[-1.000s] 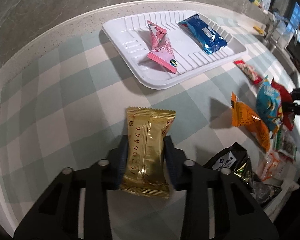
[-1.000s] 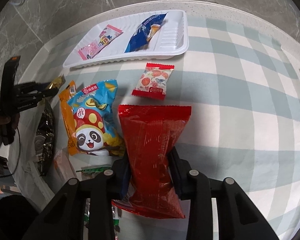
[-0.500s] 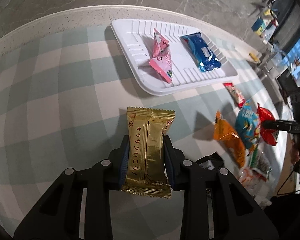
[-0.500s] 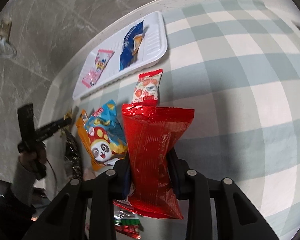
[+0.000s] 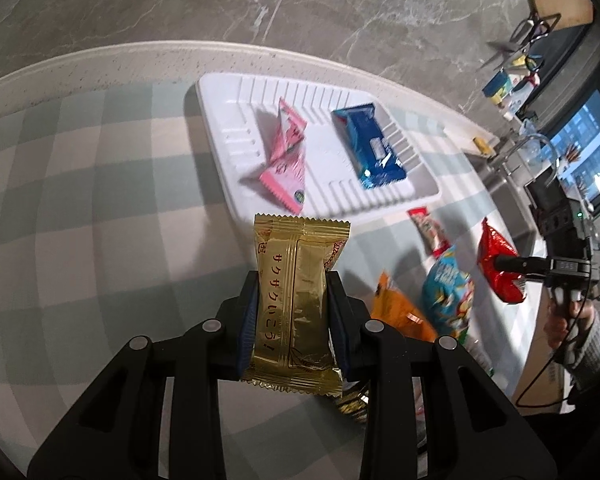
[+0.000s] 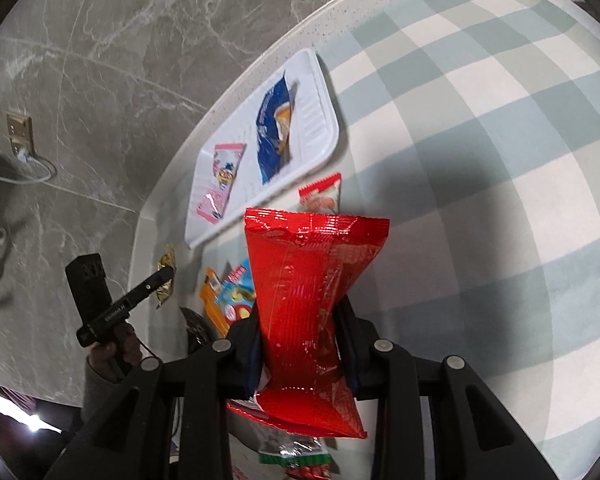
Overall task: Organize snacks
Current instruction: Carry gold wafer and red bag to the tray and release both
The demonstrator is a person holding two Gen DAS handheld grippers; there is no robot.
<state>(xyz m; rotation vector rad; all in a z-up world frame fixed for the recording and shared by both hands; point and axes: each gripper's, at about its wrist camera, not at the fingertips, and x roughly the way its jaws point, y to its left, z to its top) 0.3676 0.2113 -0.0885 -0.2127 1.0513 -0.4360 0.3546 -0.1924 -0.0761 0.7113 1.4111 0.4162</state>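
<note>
My left gripper [image 5: 292, 300] is shut on a gold snack packet [image 5: 294, 300] and holds it above the checked tablecloth, short of the white tray [image 5: 228, 120]. The tray holds a pink packet [image 5: 286, 160] and a blue packet [image 5: 370, 146]. My right gripper [image 6: 302, 316] is shut on a red snack bag [image 6: 306, 280], lifted above the table. The tray also shows in the right wrist view [image 6: 324, 120], up and to the left of the red bag. In the left wrist view the right gripper with the red bag [image 5: 498, 268] is at the far right.
Loose snacks lie on the table: a small red-and-white packet [image 5: 428, 226], a blue panda bag [image 5: 450, 296], an orange bag [image 5: 400, 312]. More packets lie under the right gripper [image 6: 292, 456]. The table edge and grey marble floor lie beyond the tray.
Both grippers have risen with their packets. The left one has come nearer the tray. The right one has lifted the red bag higher and tilted.
</note>
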